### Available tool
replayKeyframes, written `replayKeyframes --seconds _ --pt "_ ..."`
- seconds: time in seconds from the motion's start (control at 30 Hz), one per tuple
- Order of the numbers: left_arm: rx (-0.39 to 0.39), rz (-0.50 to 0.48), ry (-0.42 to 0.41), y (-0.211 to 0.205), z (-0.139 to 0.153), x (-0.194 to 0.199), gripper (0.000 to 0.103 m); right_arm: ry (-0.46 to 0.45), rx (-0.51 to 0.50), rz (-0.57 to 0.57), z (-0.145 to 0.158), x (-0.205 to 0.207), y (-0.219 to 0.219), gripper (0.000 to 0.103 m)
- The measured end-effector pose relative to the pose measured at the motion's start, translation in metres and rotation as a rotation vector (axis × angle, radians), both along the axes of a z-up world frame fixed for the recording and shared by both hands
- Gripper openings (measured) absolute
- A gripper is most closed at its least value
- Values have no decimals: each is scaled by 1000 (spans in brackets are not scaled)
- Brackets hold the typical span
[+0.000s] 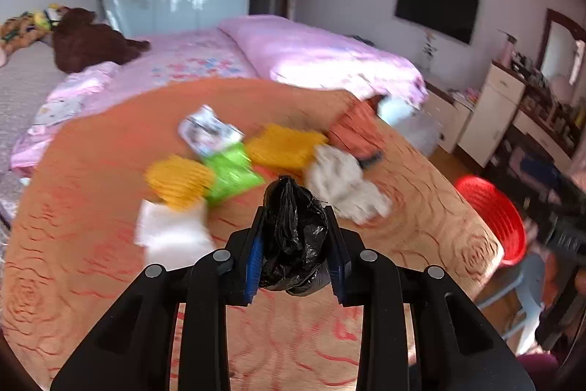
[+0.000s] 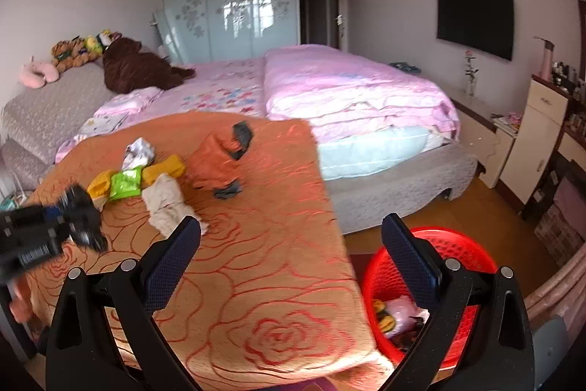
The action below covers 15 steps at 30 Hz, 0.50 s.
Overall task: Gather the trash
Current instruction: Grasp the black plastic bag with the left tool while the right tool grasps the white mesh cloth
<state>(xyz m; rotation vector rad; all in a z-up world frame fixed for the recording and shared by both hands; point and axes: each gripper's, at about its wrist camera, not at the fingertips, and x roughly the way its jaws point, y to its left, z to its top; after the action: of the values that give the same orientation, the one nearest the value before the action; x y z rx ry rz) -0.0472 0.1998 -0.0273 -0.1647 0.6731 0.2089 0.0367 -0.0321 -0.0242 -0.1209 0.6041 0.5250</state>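
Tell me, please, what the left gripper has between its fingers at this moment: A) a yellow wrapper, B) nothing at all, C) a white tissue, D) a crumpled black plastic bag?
D: in the left wrist view the left gripper has its blue pads pressed against a crumpled black plastic bag, while the yellow wrappers and white tissue lie on the orange cloth.

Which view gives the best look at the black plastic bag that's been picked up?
The left wrist view: the crumpled black plastic bag fills the centre, sharp, pinched between the left gripper's jaws. In the right wrist view the bag is only a blurred dark lump at the tip of that gripper, far left.
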Motion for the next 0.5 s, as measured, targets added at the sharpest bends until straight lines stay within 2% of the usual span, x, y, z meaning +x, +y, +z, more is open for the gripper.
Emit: replayKeyframes --seconds 0.23,0.5 --pt "33 83 -57 25 21 -12 29 58 -34 117 -15 5 49 96" --pt "25 117 -82 38 31 -21 29 80 -76 202 -28 10 103 96"
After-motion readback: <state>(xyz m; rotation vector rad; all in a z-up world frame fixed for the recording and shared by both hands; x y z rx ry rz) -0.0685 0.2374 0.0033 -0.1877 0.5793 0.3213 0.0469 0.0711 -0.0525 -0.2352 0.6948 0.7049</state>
